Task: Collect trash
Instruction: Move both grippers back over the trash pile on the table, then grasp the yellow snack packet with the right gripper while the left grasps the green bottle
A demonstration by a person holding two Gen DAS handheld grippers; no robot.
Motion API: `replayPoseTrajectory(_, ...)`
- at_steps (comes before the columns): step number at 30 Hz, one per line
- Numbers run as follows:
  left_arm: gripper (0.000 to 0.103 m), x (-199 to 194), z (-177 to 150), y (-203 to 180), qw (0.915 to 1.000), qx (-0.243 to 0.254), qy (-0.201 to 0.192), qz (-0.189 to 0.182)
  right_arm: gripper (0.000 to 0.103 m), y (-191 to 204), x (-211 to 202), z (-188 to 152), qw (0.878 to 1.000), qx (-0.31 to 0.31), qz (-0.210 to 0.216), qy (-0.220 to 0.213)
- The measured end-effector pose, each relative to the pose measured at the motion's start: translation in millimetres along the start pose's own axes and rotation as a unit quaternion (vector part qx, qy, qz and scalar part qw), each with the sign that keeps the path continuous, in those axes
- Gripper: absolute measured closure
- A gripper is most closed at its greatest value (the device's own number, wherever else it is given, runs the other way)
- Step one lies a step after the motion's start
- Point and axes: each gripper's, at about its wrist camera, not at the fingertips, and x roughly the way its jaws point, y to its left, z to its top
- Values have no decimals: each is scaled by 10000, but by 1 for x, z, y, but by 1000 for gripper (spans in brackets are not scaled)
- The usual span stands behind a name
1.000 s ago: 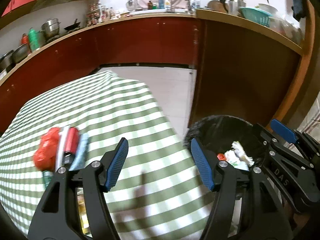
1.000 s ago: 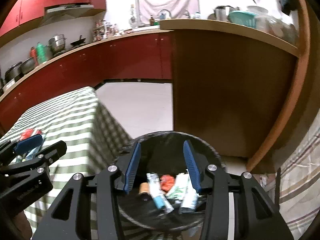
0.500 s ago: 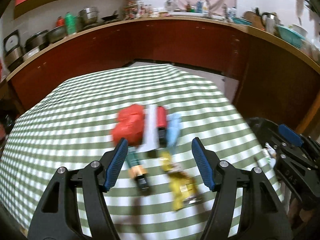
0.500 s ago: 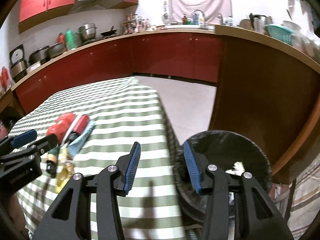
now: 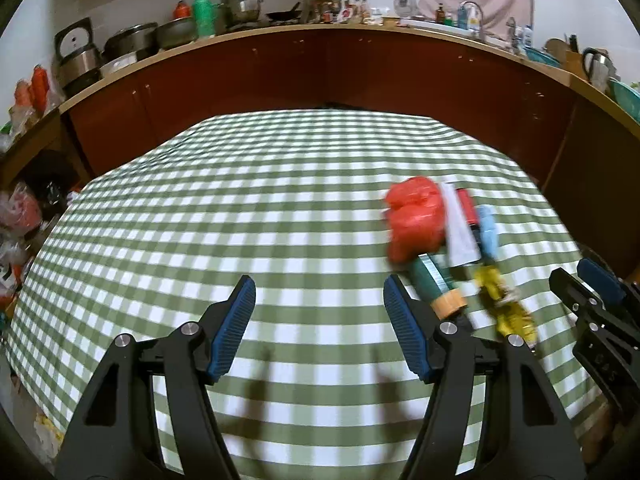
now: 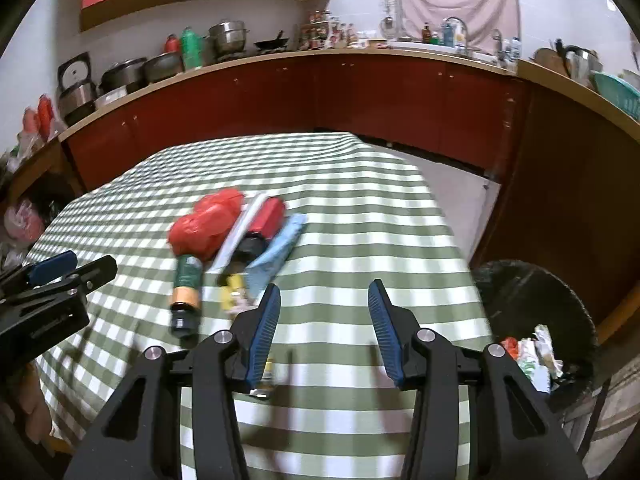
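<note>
A heap of trash lies on the green checked tablecloth (image 5: 240, 208): a crumpled red bag (image 5: 416, 220), a green bottle with an orange cap (image 5: 434, 284), a white tube (image 5: 460, 232), a red can (image 6: 266, 216), a light blue packet (image 6: 276, 252) and a yellow wrapper (image 5: 500, 300). My left gripper (image 5: 318, 324) hangs open over bare cloth, left of the heap. My right gripper (image 6: 324, 328) is open too, nothing between its fingers, just right of and nearer than the heap. The black bin (image 6: 532, 312) with several scraps inside stands on the floor to the right.
Red cabinets and a wooden counter (image 6: 360, 56) with pots and bottles wrap the back and right. Bags and clutter (image 5: 20, 216) pile up at the left of the table. A strip of tiled floor (image 6: 456, 192) lies between table and cabinets.
Both grippers have swung left from over the bin to over the table. The trash heap has come into view and the bin has slid off to the right edge.
</note>
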Motion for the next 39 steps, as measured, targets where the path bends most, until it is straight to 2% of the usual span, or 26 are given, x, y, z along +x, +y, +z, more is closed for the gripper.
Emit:
replayPoseTrajectory(9,38,11,-10,40,9994,-279,151,149,55,36,10,-1,9991,-352,148,189)
replayPoseTrajectory(23,38,20,-13,45,9990,-372,224,54,56,42,28,-14,9967,-431,75,684)
replayPoseTrajectory(25,38,20,-14,45,9990,-371,230,50,67,42,27,-15,9969,-418,86,664)
replayPoseTrajectory(26,38,21,-14,44,9990,-370,233,44,69,41,26,-15,9969,-412,115,666)
replayPoseTrajectory(32,38,19,-14,36,9992,-335,235,-10,70,42,20,-15,9969,-478,141,604)
replayPoseTrajectory(39,33,15,-12,14,9994,-207,206,-171,71,30,3,-10,9986,-430,50,301)
